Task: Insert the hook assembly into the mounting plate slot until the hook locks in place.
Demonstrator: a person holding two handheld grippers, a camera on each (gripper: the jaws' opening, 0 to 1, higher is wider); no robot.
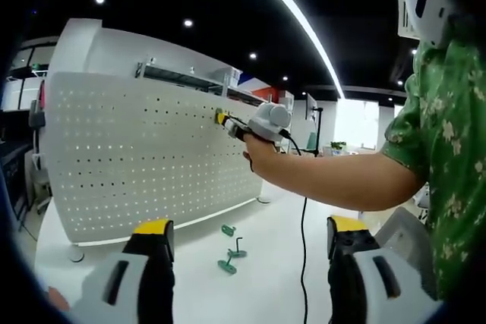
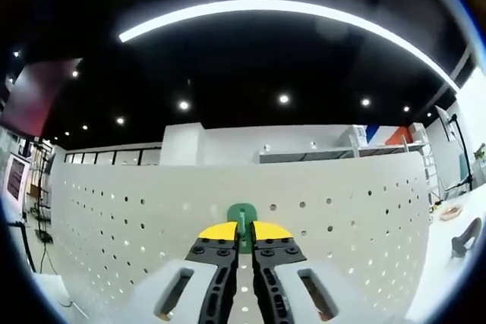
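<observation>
Hook [image 2: 241,218] — green, upright, pinched between right tongs [image 2: 241,237].

The pegboard [image 1: 144,157] looks like matt white painted sheet metal, smooth between its holes. The hook assembly [image 2: 242,218] looks like matt green plastic, as do the spare hooks [image 1: 230,252] on the smooth white tabletop [image 1: 258,286]. The person's sleeve [image 1: 444,127] at 3 o'clock is green floral cloth.

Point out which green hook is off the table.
The green hook clamped in the right hand-held gripper, against the pegboard. The other hooks lie on the table.
</observation>
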